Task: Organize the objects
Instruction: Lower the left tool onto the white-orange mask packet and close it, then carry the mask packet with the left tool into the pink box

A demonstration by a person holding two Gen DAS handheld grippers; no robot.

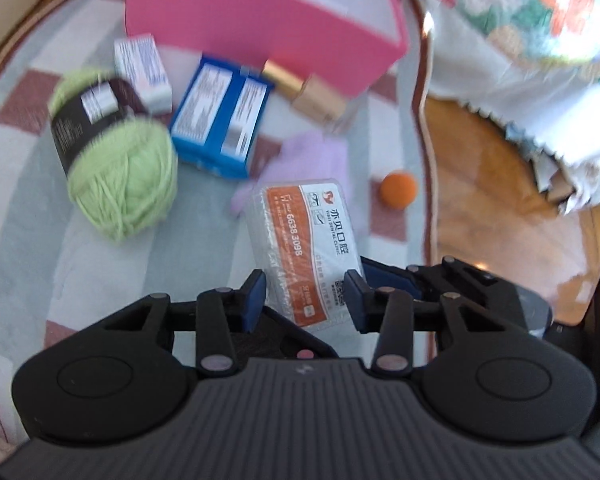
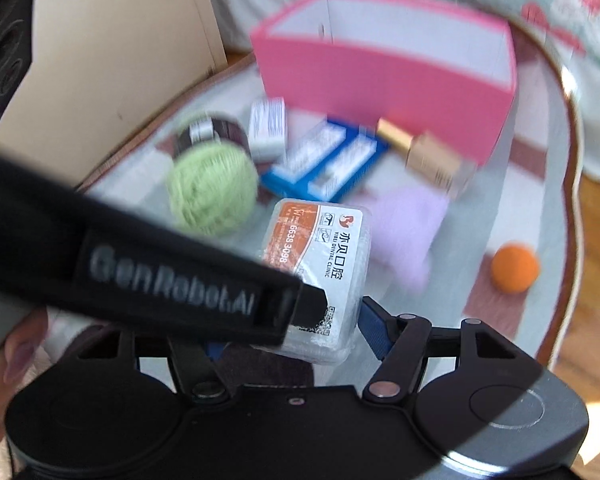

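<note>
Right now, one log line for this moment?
left hand-held gripper: shut on tissue pack | right hand-held gripper: beside pack | pink box: open

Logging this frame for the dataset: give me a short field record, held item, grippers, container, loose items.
held item: clear dental-clinic packet, between the left gripper pads
right gripper: beside the packet, contact unclear
container: pink box, open top, behind the clutter
loose items: green yarn, blue box, orange ball, purple cloth
surface: checked cloth

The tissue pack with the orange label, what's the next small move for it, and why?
Probably carry the tissue pack toward the open pink box. The left gripper appears clamped on its near end, it looks raised off the cloth, and the box stands just beyond the other items.
</note>
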